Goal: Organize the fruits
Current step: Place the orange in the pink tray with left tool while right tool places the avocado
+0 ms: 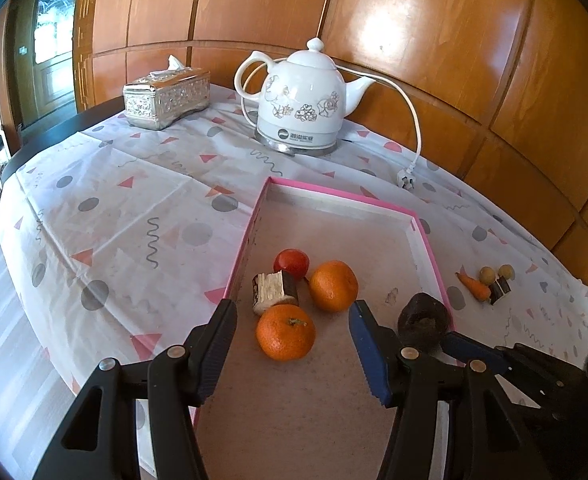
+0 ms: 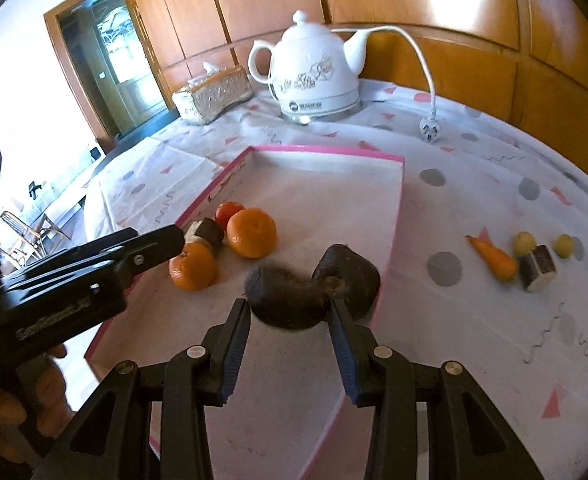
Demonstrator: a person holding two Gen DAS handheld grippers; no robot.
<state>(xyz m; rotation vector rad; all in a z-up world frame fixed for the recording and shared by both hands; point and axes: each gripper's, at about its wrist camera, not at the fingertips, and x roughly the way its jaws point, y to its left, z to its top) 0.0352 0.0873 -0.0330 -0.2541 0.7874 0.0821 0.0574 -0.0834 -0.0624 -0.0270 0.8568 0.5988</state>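
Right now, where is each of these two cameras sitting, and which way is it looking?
Left wrist: rides on the left gripper, looking down along its fingers into the pink tray; the right gripper's tip shows at right.
Right wrist: rides on the right gripper, looking down at a dark fruit by its fingertips; the left gripper and a hand show at left.
Shared: tray, oranges, kettle, tissue box, carrot.

Glossy varnished wood panelling [image 1: 433, 40] fills the upper frame; glazed white ceramic kettle [image 1: 301, 108]; shiny embossed metal tissue box [image 1: 166, 100]; matt creased cloth [image 1: 114, 208] covers the bench; matt cardboard tray [image 1: 429, 256] sits lower centre.
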